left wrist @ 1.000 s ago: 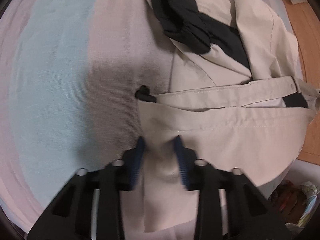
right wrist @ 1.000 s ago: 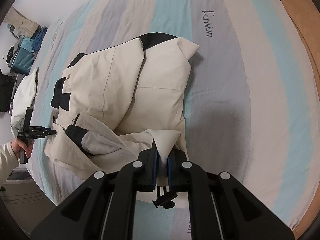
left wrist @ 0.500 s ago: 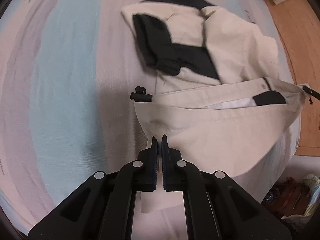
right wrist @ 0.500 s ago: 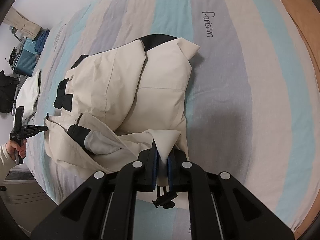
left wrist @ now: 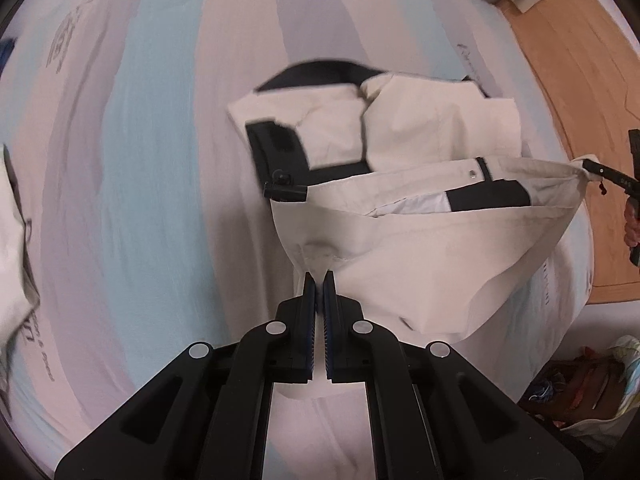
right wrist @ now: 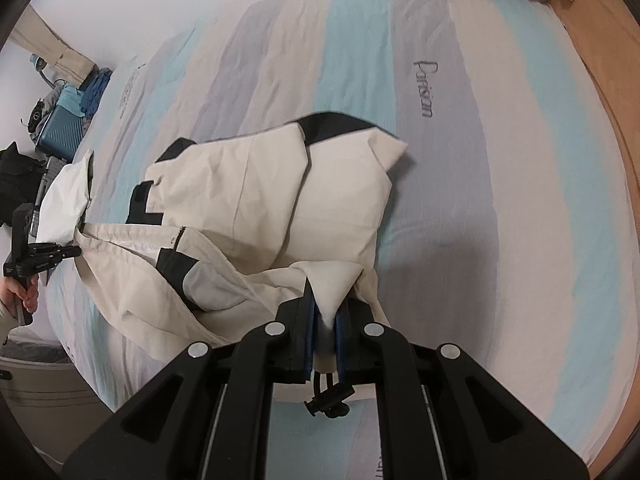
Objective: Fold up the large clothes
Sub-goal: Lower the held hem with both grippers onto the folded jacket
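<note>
A cream jacket with black panels (left wrist: 420,136) lies partly folded on the striped bed; it also shows in the right wrist view (right wrist: 256,184). My left gripper (left wrist: 319,276) is shut on one corner of the jacket's hem and holds it above the bed. My right gripper (right wrist: 325,304) is shut on the other hem corner. The hem (left wrist: 420,188) is stretched between the two grippers, lifted over the folded body. A black cord toggle (left wrist: 285,189) hangs at the left corner. Another toggle (right wrist: 328,404) dangles under my right gripper.
The bed has a blue, grey and cream striped sheet (right wrist: 460,184). A white garment (right wrist: 66,196) lies at the bed's far edge. A blue suitcase (right wrist: 60,132) and clutter stand beside the bed. Wooden floor (left wrist: 576,60) runs along one side, bags (left wrist: 580,384) below it.
My left gripper has shut on the hem corner and lifted it. Both grippers have risen, and the hem is now pulled taut above the folded jacket.
</note>
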### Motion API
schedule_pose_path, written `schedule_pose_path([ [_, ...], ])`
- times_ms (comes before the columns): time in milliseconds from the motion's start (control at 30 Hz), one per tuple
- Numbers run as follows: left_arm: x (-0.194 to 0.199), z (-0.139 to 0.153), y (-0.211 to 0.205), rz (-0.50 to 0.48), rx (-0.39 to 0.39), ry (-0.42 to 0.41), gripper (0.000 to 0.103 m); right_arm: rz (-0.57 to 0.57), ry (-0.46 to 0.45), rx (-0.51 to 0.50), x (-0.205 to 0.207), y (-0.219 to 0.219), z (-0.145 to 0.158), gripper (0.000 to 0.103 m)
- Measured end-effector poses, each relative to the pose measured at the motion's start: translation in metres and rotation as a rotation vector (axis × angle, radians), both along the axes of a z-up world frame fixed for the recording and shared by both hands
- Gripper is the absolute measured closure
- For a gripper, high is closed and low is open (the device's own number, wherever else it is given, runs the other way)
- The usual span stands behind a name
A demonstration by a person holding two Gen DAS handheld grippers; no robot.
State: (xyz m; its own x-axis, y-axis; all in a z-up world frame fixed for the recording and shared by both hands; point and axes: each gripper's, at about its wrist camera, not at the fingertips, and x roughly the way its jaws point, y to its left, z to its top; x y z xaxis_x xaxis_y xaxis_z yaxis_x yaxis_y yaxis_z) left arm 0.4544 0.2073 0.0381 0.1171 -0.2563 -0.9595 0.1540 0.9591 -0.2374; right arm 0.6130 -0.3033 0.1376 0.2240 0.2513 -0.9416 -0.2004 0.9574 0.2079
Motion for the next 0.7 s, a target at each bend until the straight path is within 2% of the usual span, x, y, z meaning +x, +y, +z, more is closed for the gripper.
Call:
schedule_pose_path([
  [233, 0.036, 0.024, 0.002, 0.008, -0.009, -0.055, 0.101, -0.007, -0.042, -0.006, 0.024, -0.003, 0.018, 0.096],
  [433, 0.065, 0.019, 0.006, 0.007, 0.028, -0.076, 0.101, 0.013, -0.058, -0.025, 0.053, 0.002, 0.018, 0.096],
  [700, 0.104, 0.004, 0.014, 0.051, 0.041, -0.098, 0.101, 0.008, -0.054, -0.052, 0.099, 0.006, -0.002, 0.096],
])
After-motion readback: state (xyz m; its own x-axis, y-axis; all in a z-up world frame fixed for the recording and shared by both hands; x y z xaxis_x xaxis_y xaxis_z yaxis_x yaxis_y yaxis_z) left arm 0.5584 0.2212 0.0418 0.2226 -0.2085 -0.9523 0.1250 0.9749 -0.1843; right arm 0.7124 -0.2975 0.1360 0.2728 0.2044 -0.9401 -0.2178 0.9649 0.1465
